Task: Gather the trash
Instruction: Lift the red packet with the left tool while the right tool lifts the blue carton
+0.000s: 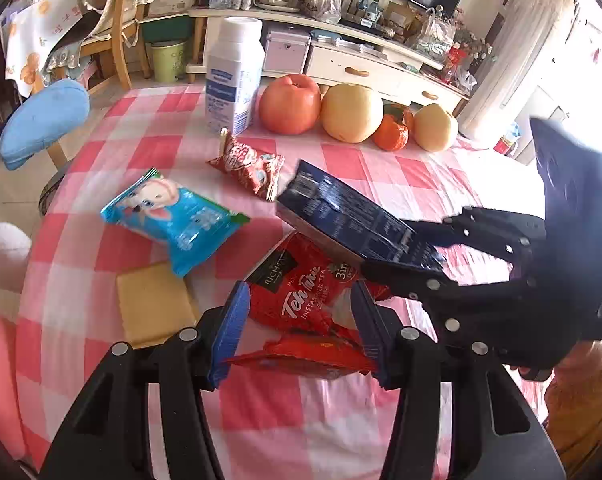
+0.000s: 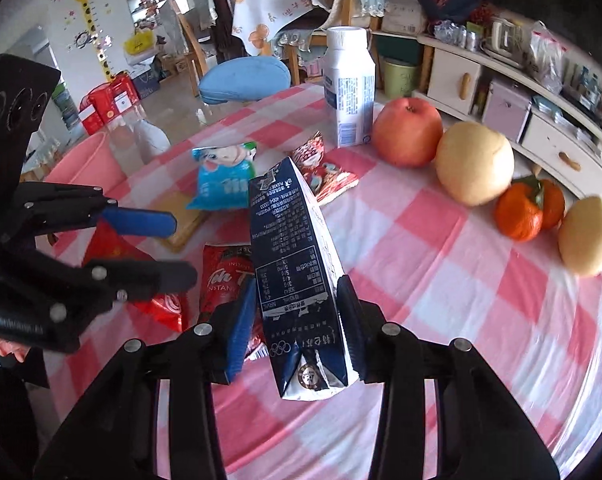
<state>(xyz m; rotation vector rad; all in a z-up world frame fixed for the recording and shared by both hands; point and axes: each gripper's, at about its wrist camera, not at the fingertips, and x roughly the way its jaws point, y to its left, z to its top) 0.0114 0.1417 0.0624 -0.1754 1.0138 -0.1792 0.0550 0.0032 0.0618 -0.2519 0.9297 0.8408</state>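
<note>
My right gripper [image 2: 297, 320] is shut on a dark blue milk carton [image 2: 293, 264] and holds it above the table; the carton also shows in the left wrist view [image 1: 353, 224]. My left gripper [image 1: 301, 328] is open, its fingers on either side of a red Teh Tarik tea packet [image 1: 301, 300] lying on the pink checked tablecloth [image 1: 341, 420]. A flat red wrapper [image 1: 301, 356] lies just under it. A blue snack bag [image 1: 173, 216] and a red-white wrapper [image 1: 249, 164] lie farther back.
A white bottle [image 1: 235, 76], an apple [image 1: 289, 104], two pears [image 1: 351, 112] and tangerines [image 1: 391, 132] stand at the far edge. A yellow pad [image 1: 153, 304] lies at the left. A blue chair seat [image 1: 41, 120] and a pink bin [image 2: 85, 160] are beside the table.
</note>
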